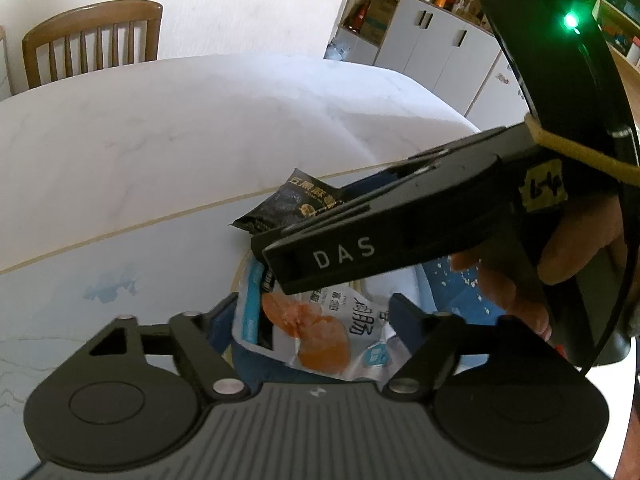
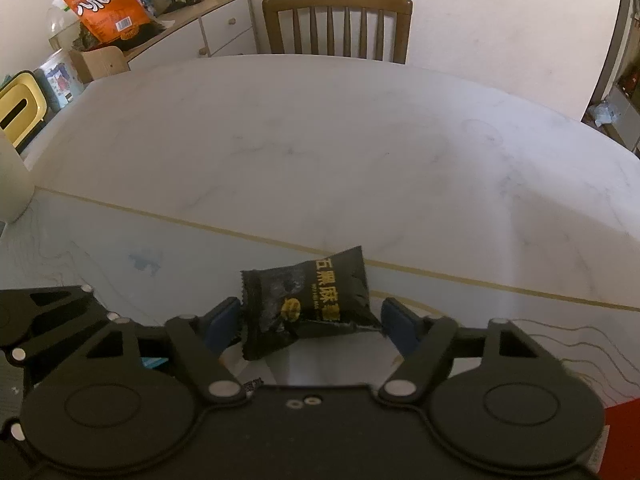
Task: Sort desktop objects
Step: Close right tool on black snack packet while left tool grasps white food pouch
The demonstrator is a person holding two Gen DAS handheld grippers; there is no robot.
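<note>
A black snack packet with yellow writing [image 2: 308, 304] sits between the blue fingers of my right gripper [image 2: 312, 320]; the jaws stand wide and touch neither end. It also shows in the left wrist view [image 1: 292, 204], with the right gripper's body crossing above it. My left gripper [image 1: 312, 320] is open over a white snack packet with orange pictures [image 1: 316, 332], which lies between its blue fingers on a blue plate [image 1: 452, 292]. Whether the fingers touch the packet is unclear.
The white marble table [image 2: 320, 140] has a pale mat with a tan border [image 2: 120, 248] at the near side. A wooden chair [image 2: 340, 24] stands at the far edge. A white container [image 2: 12, 184] stands at the left. A cabinet with an orange bag [image 2: 104, 0] is behind.
</note>
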